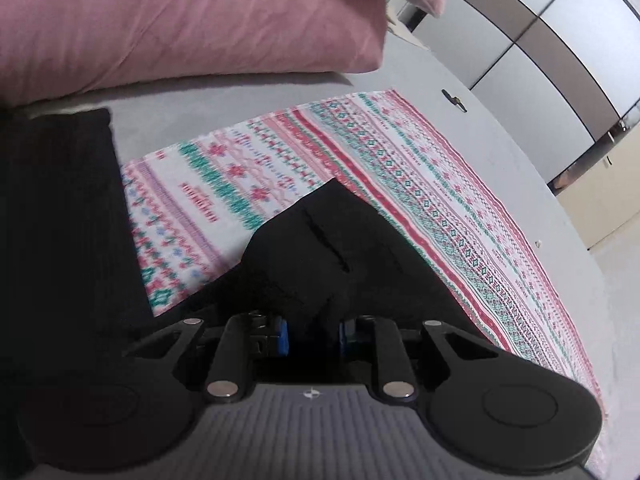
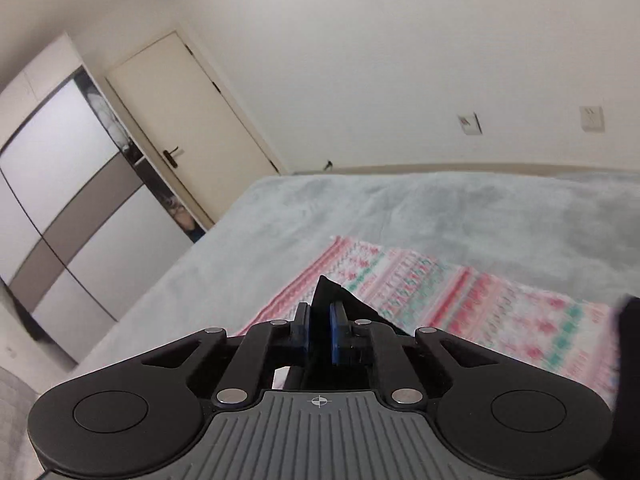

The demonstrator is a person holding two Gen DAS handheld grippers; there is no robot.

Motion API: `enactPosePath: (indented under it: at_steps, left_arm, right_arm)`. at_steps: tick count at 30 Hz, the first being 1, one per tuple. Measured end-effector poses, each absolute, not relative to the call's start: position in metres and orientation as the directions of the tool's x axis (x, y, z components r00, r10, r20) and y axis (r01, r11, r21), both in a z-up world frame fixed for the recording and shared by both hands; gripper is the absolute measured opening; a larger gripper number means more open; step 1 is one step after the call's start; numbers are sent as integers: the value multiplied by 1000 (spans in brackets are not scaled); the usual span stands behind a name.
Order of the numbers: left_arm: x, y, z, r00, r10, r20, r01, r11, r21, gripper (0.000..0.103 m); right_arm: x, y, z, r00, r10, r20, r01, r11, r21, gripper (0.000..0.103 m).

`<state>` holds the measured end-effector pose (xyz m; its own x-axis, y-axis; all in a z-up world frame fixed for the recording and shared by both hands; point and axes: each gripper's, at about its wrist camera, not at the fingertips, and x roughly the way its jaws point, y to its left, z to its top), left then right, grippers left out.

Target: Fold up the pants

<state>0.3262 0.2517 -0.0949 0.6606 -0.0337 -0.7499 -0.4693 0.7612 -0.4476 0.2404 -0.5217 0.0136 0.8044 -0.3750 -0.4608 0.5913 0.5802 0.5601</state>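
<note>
The black pants (image 1: 320,248) lie on a patterned cloth (image 1: 420,184) spread on the grey bed (image 1: 500,160). In the left wrist view, the left gripper (image 1: 312,334) has its blue pads on either side of a raised fold of the pants and grips that bunch of fabric. Only this view shows the pink pillow (image 1: 180,20) beyond the cloth, a black fabric panel (image 1: 60,220) at the cloth's left edge, and a small dark object (image 1: 454,100) on the bed past the cloth's far corner.

The right wrist view shows the right gripper (image 2: 319,332) clenched on a black corner of the pants (image 2: 326,292), which stands up above the cloth (image 2: 500,304). Only here do the door (image 2: 188,108) and wardrobe (image 2: 80,200) appear beyond the bed (image 2: 440,208).
</note>
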Motion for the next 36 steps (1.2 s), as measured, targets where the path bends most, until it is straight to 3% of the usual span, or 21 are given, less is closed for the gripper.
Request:
enactPosePath:
  at_steps: [7,13,18,22,26,29,33,36]
  left_arm:
    - [307,272,-104,636,-67,-769,-479,747,-462,51]
    - [297,264,-102,628,-49,-777,-454,787,-417,51]
    - [297,255,-102,616,-34,-787,-380,862,-335,56]
    - [287,266,-105,615,-75,-785,-386,840,-382,59]
    - [278,269,-103,626,-102,-773,-365,838,-406,64]
    - [271,273,-98,638,-107,-763,-372,825,-426,66]
    - [251,291,-90,673,-93,-734,-444,743,-501,81]
    - [240,303,-88,688,-101,-719,-465,700,-542,84]
  right_arm:
    - [150,-539,-24,685,-352,-638,711,517,477,10]
    - [126,-532,-63,566,-340,-751,759,571,314,10]
    - [118,-522,-52,587,-377,-717,745,599,295,10]
    - [136,-517,-65,522,-412,-747,752,636,174,10]
    - [129,-522,-60,544,-436,-717,765,608,211,10]
    - [136,-521,-65,508,-477,-717,778,611,145,10]
    - [142,-521,-69,494,-485,-721,783,609,127,10]
    - [146,-517,-69,507,-466,-725,764,633,127,13]
